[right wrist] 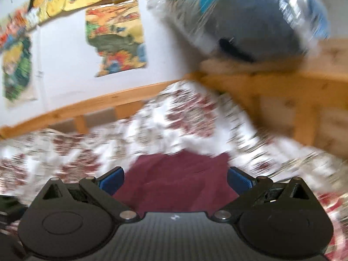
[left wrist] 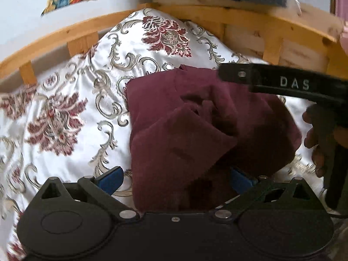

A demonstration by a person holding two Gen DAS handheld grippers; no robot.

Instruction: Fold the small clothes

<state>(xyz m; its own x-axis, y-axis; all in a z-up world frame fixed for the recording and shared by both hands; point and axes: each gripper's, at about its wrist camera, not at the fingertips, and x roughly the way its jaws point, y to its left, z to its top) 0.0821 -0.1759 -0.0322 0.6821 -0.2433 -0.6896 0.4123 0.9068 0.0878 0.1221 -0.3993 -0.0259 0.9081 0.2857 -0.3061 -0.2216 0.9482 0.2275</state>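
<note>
A dark maroon garment (left wrist: 195,126) lies partly folded and bunched on a white bedspread with a red and grey floral pattern (left wrist: 65,108). My left gripper (left wrist: 176,178) is open, its blue pads wide apart, with the garment's near edge lying between them. The right gripper's black body marked "DAS" (left wrist: 282,84) reaches in from the right above the garment, held by a hand (left wrist: 315,139). In the blurred right wrist view my right gripper (right wrist: 175,180) is open over the maroon garment (right wrist: 176,178).
A wooden bed rail (left wrist: 195,15) curves around the far side of the bed, also in the right wrist view (right wrist: 282,91). A grey-blue bundle in clear plastic (right wrist: 250,17) sits on the rail. Colourful posters (right wrist: 115,39) hang on the white wall.
</note>
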